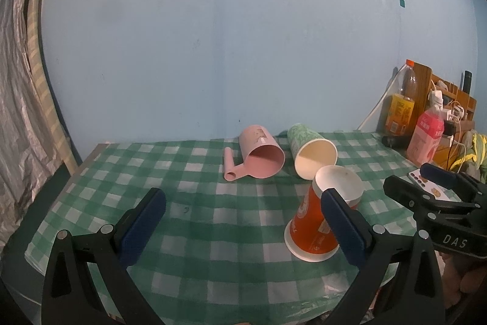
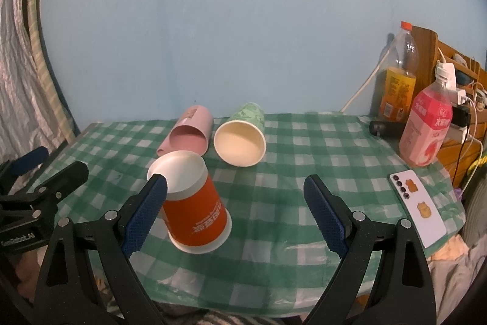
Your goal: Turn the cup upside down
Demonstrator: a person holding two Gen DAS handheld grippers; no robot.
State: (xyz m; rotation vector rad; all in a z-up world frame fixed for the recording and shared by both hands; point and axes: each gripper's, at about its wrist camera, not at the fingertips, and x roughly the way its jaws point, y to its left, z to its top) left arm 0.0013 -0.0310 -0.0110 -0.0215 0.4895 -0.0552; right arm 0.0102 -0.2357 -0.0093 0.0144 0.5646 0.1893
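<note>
An orange paper cup (image 1: 313, 221) stands upside down on the checked cloth, rim down, white base up; it also shows in the right wrist view (image 2: 194, 212). A green paper cup (image 1: 310, 151) (image 2: 243, 136) and a pink handled cup (image 1: 258, 154) (image 2: 188, 133) lie on their sides behind it, mouths toward me. My left gripper (image 1: 243, 218) is open and empty, its right finger just in front of the orange cup. My right gripper (image 2: 237, 212) is open and empty, its left finger beside the orange cup. Each gripper shows in the other's view (image 1: 432, 188) (image 2: 39, 172).
The green checked tablecloth (image 1: 197, 218) covers a small table against a blue wall. At the right stand a yellow drink bottle (image 2: 395, 81), a pink bottle (image 2: 426, 127), a wooden rack with cables (image 2: 456, 81), and a white phone (image 2: 417, 206) lies near the edge.
</note>
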